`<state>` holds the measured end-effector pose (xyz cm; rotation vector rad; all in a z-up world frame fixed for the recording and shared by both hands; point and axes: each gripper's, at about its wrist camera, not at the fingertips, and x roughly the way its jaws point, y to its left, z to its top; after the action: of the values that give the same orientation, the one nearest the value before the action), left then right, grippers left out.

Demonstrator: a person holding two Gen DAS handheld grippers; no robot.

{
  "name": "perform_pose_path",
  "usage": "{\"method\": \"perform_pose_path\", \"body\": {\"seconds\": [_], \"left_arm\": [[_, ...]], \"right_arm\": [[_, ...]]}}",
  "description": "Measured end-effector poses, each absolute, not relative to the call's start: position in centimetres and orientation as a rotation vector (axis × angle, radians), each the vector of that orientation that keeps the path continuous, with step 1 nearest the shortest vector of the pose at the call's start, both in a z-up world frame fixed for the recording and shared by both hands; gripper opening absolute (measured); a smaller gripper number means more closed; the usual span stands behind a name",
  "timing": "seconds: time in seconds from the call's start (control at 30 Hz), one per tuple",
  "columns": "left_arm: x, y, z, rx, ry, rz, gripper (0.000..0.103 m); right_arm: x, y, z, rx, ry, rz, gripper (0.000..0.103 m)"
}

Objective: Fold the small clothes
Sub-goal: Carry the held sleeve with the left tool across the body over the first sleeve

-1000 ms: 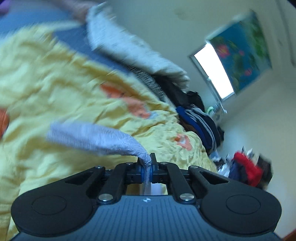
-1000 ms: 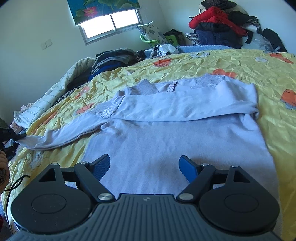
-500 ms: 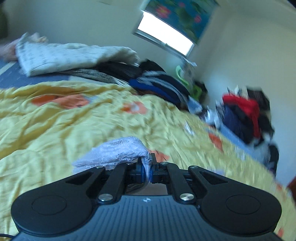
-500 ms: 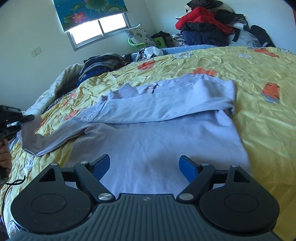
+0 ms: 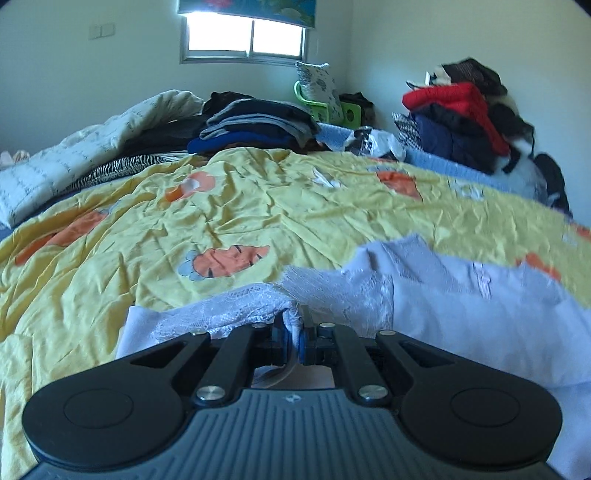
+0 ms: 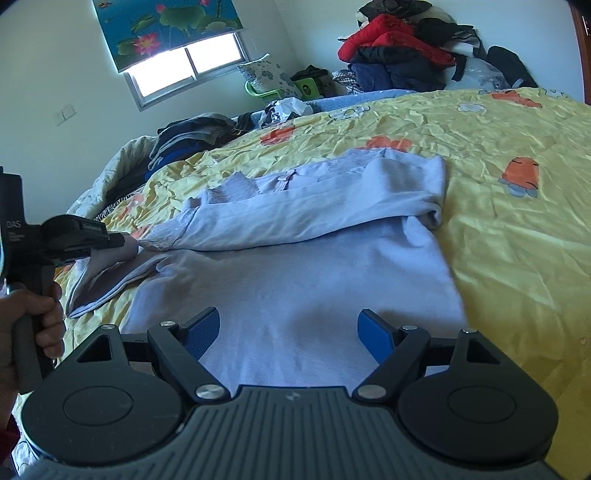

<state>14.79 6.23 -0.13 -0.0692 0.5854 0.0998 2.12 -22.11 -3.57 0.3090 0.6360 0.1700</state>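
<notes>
A pale lavender long-sleeved top (image 6: 314,266) lies flat on the yellow bedspread (image 6: 517,229), one sleeve folded across its chest. My left gripper (image 5: 293,328) is shut on the lace cuff of the other sleeve (image 5: 229,310) and holds it doubled back toward the body, just above the bed; it shows at the left of the right wrist view (image 6: 122,242). My right gripper (image 6: 288,332) is open and empty, hovering over the top's lower hem.
A stack of folded dark clothes (image 5: 255,125) and a white quilt (image 5: 85,151) lie at the bed's far side. A heap of red and dark clothes (image 5: 465,114) sits at the far right. A window (image 5: 243,33) is in the back wall.
My left gripper has swung right, carrying the sleeve cuff in from the outstretched position toward the top's body. My right gripper has stayed open and drifted slightly.
</notes>
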Motion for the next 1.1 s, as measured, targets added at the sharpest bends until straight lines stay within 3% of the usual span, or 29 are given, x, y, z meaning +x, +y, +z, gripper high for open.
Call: {"method": "perform_pose_path", "body": {"seconds": [1.1], "left_arm": [[19.0,1.5,0.7,0.077,0.571,0.099,0.005]], "right_arm": [[0.7,-22.8,-3.8,0.181,0.602,0.145,0.084]]}}
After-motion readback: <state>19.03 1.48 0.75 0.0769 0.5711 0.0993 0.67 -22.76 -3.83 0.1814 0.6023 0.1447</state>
